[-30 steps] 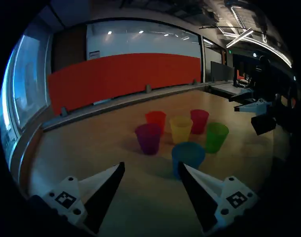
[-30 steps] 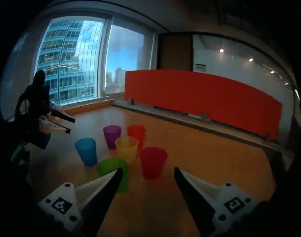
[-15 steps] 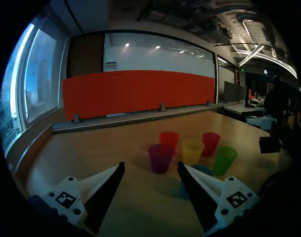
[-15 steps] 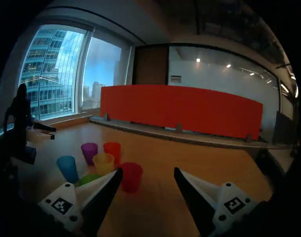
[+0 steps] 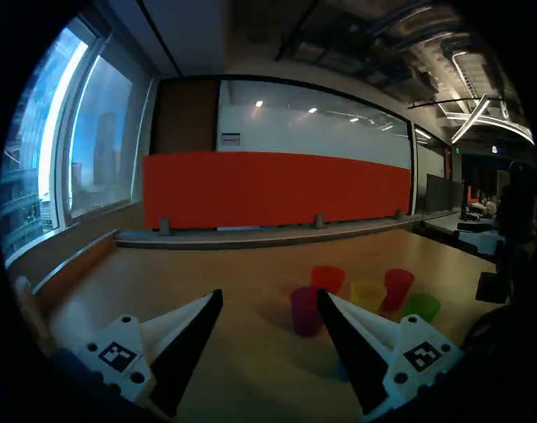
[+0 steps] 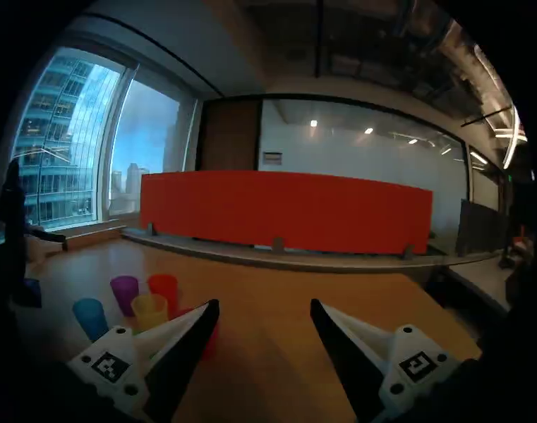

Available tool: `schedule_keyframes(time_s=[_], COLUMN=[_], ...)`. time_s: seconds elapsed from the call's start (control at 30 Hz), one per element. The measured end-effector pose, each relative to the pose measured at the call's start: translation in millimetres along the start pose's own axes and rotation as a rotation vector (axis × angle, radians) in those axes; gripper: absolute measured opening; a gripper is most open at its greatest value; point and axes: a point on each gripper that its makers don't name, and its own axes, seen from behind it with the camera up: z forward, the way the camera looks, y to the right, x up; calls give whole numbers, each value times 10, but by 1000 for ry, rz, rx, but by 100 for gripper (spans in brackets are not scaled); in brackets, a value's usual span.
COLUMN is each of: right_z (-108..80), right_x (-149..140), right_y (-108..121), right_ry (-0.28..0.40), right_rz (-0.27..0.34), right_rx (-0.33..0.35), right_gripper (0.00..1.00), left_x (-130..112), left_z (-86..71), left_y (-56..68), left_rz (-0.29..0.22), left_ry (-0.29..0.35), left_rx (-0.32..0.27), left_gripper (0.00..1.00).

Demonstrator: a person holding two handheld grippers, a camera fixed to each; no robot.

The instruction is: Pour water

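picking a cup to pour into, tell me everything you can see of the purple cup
The purple cup is translucent, plastic by the look, tapered with its wider open rim up, standing upright on the wooden table. In the left gripper view it is at the cluster's left, the red cup just behind it (touching or not, I cannot tell), and a finger of the left gripper overlaps its right edge; nothing grips it. Any water inside is not discernible.
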Motion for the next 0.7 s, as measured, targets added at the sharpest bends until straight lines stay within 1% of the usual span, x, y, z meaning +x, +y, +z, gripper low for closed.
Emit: schedule_keyframes(time_s=[0.23,0.37,0.57,0.7], right_z=[-9,-12,-56,-84], right_x=[132,219,323,322], right_y=[94,120,168,161], right_ry=[67,97,130,136], right_rz=[-1,6,27,52], right_rx=[-95,-137,-177,-180], right_gripper=[100,100,100,100], left_x=[133,208,251,264], left_z=[-22,-39,-72,-94], left_y=[-25,-29,-30,-60], left_rz=[3,2,0,-2], left_ry=[65,94,122,141], left_rx=[56,80,108,132], left_gripper=[99,99,99,99])
